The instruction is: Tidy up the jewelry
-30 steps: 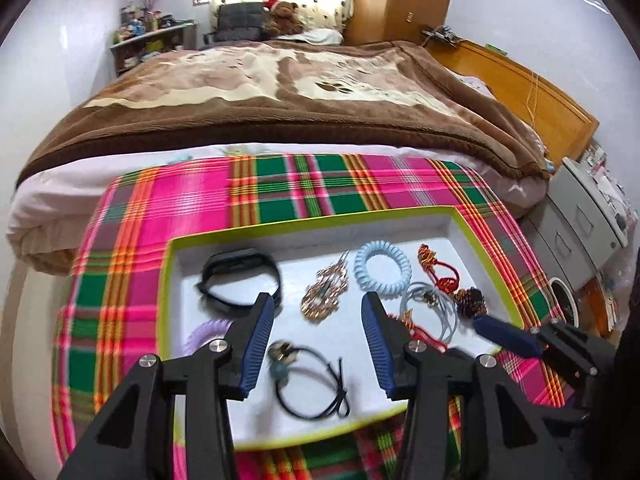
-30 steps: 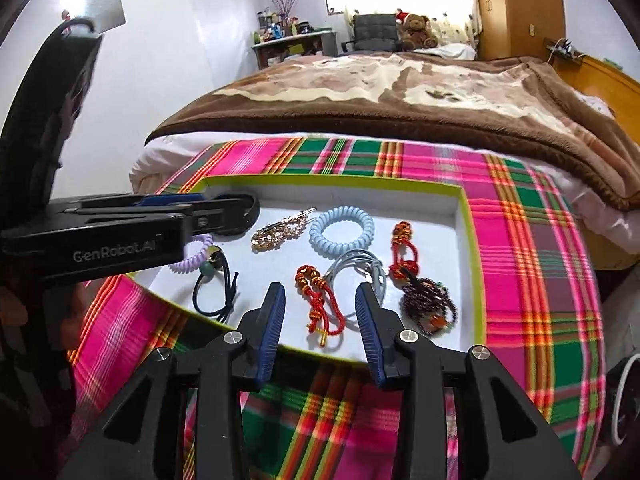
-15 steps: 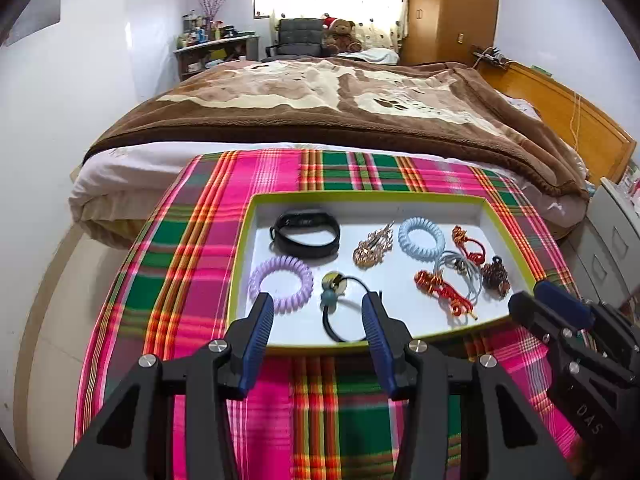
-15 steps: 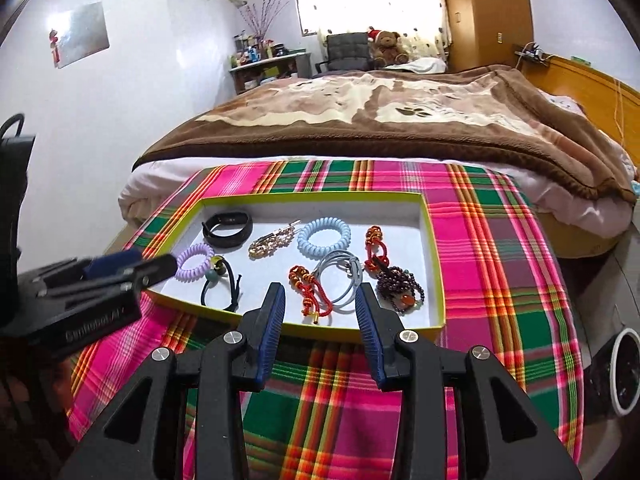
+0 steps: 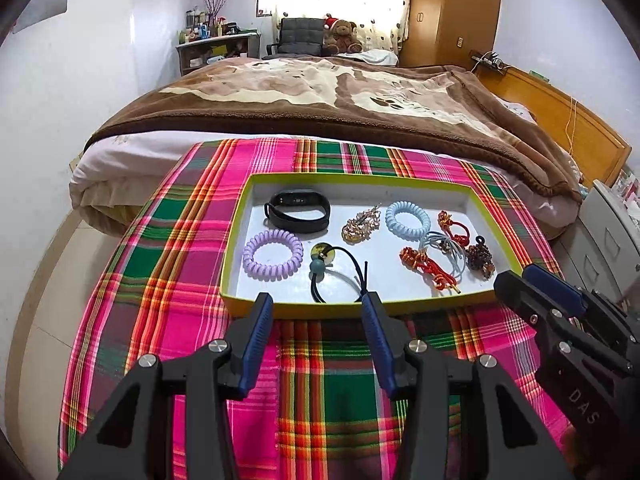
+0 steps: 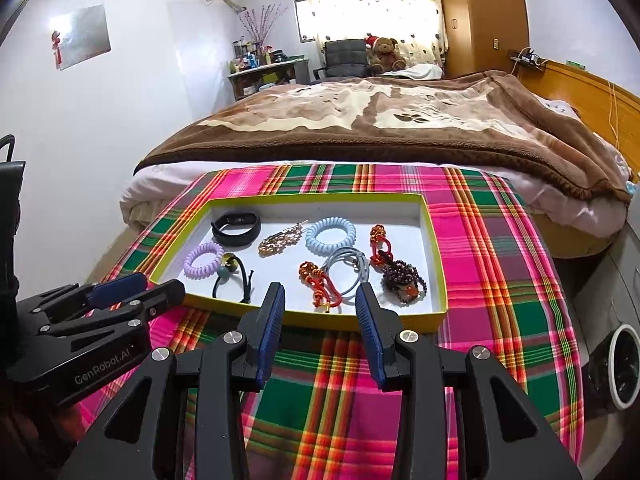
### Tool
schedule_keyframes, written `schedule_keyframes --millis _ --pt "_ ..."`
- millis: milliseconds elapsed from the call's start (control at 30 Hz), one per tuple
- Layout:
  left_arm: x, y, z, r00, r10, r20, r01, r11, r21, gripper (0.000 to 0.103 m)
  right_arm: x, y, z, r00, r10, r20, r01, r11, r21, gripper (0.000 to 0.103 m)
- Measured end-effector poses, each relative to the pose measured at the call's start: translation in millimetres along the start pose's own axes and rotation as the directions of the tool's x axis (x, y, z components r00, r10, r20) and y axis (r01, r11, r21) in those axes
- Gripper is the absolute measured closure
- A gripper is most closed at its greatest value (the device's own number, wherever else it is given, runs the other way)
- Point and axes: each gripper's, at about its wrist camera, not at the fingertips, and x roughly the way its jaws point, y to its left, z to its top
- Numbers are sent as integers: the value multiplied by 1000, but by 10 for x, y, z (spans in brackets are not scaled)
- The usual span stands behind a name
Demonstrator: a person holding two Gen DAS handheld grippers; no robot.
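Left gripper (image 5: 317, 312), right gripper (image 6: 320, 304): jaws wide apart, nothing held, short of shallow white yellow-rimmed cardboard tray (image 5: 236, 248). Jewelry inside tray: purple coiled plastic bracelet (image 5: 273, 253), black wristband (image 5: 299, 211). Approach from above, one piece per grip.

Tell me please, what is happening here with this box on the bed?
A person holds two grippers above a plaid cloth at the foot of a bed. The left gripper and the right gripper are both open and empty, short of the tray. In the tray lie a black band, coil hair ties, knotted cords and beads, none being touched.
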Motion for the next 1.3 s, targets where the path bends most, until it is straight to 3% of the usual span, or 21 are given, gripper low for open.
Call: schedule_keyframes --millis 1300 --pt "-42 40 -66 999 -28 -15 28 999 -16 55 -51 64 -55 1000 0 -11 0 1000 11 65"
